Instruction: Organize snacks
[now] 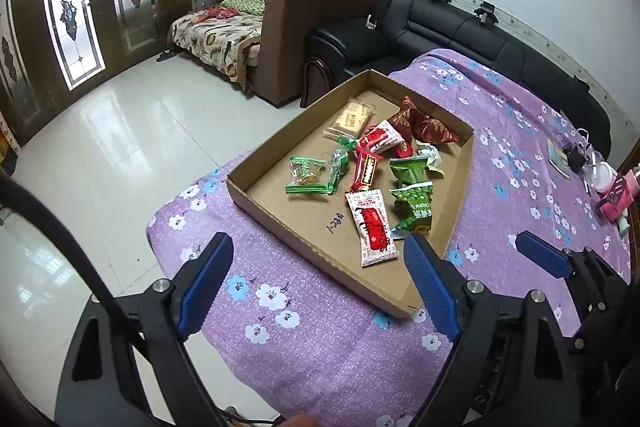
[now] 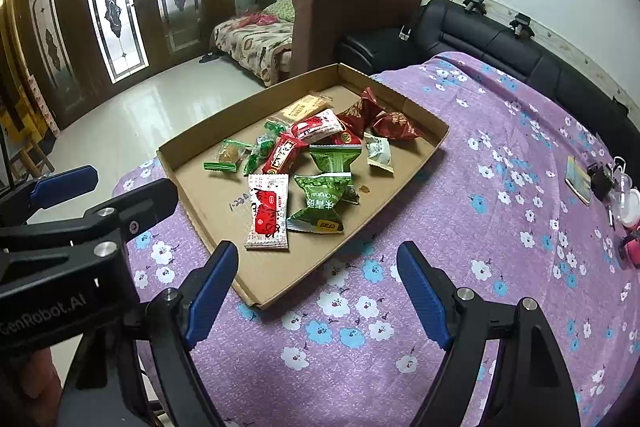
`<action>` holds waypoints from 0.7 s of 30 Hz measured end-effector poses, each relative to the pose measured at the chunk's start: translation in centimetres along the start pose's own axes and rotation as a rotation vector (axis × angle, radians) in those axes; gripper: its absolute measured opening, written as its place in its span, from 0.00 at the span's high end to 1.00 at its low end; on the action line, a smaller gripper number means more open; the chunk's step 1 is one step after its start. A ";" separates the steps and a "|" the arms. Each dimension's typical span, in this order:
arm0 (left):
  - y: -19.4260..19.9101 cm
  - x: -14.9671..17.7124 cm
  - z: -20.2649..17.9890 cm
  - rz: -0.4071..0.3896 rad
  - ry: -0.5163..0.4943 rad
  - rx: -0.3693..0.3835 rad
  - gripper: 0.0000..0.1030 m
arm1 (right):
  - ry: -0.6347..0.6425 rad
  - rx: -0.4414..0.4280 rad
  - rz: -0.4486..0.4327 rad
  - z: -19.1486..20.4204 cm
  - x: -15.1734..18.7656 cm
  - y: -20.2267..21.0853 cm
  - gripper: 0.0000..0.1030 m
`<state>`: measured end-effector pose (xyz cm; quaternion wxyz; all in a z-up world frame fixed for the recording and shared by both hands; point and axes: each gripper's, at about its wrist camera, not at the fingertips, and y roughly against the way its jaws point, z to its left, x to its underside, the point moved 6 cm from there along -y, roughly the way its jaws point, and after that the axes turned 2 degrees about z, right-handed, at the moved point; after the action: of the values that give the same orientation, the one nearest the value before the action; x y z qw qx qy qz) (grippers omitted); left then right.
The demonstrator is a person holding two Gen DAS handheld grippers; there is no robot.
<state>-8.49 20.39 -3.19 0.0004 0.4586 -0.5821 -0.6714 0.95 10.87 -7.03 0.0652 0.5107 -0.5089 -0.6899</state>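
On the purple flowered cloth (image 2: pixel 500 155) a shallow cardboard tray (image 2: pixel 192 199) is lying with its long axis running away from both grippers, toward the sofas. All visible snacks are sitting inside it, bunched loosely near the middle: 2 green packets (image 2: pixel 320 203), red-and-white packets (image 2: pixel 267 213), dark red wrappers (image 2: pixel 380 119), small green-ended sweets (image 1: pixel 306 175) and a pale biscuit pack (image 1: pixel 352 119). No snack is showing on the cloth outside the tray.

The left gripper (image 1: pixel 320 291) is hovering just short of the tray's near edge, fingers spread apart and holding nothing. The right gripper (image 2: pixel 318 295) is hovering over the cloth at the tray's near corner, fingers likewise apart and empty.

Key relation: the nearest snack, 1 red-and-white packet, is lying straight ahead of both grippers at the tray's near end, its long axis pointing roughly along each gripper's line of sight. In the left wrist view it is sitting close to the right finger pad (image 1: pixel 430 287); in the right wrist view it is sitting just beyond the left finger pad (image 2: pixel 212 287). It therefore lies between the 2 grippers, and neither is clearly nearer.

Judgement: snacks gathered in 1 tray fits either a pile awaiting sorting or a finished collection; these views are not settling which.
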 end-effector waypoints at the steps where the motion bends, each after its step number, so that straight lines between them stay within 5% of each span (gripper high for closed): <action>1: 0.0 0.0 -0.1 -0.001 -0.004 -0.004 0.15 | -0.001 0.000 0.002 0.0 0.0 0.0 0.21; 6: 0.2 -0.1 -0.2 -0.013 0.006 -0.023 0.03 | -0.007 0.002 0.004 -0.3 0.1 0.0 0.21; 21: -0.3 -0.2 -0.7 0.002 0.004 -0.001 0.04 | -0.009 0.001 0.013 -0.8 0.3 -0.1 0.21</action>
<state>-7.80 20.07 -3.19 0.0022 0.4594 -0.5823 -0.6707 1.47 10.29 -7.27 0.0674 0.5042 -0.5129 -0.6915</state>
